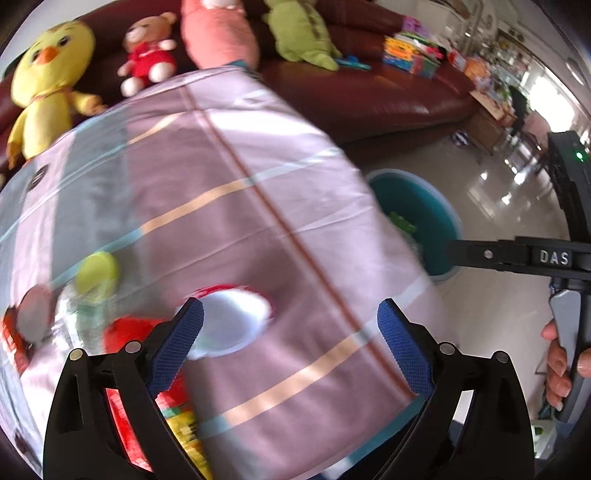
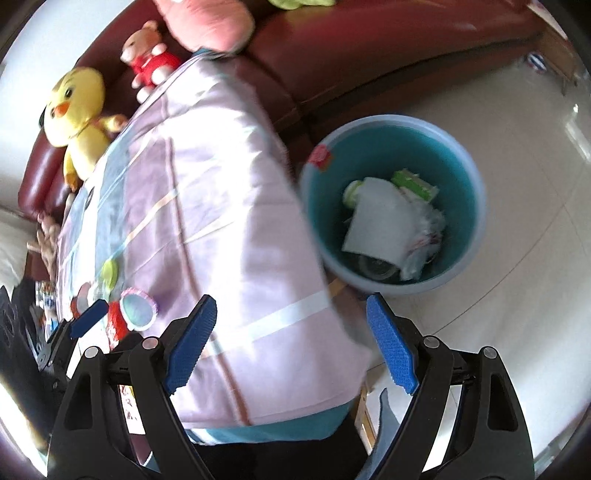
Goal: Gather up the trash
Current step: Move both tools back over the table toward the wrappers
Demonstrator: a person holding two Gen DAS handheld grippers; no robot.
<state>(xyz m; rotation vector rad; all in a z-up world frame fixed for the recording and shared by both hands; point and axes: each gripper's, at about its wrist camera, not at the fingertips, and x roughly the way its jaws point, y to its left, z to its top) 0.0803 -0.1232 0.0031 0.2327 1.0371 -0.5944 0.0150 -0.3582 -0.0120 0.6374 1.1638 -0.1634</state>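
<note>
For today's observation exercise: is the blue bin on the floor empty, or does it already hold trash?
It holds trash: the blue bin contains white paper and a green packet.

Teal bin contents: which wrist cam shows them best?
Right wrist. It looks down into the teal bin, showing white paper and a green packet inside. Left wrist shows only part of the bin, half hidden behind the tablecloth, contents blurred.

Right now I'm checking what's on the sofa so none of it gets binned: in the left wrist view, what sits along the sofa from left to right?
Yellow chick plush → teddy bear in red → pink plush → green plush → stack of colourful books.
</note>
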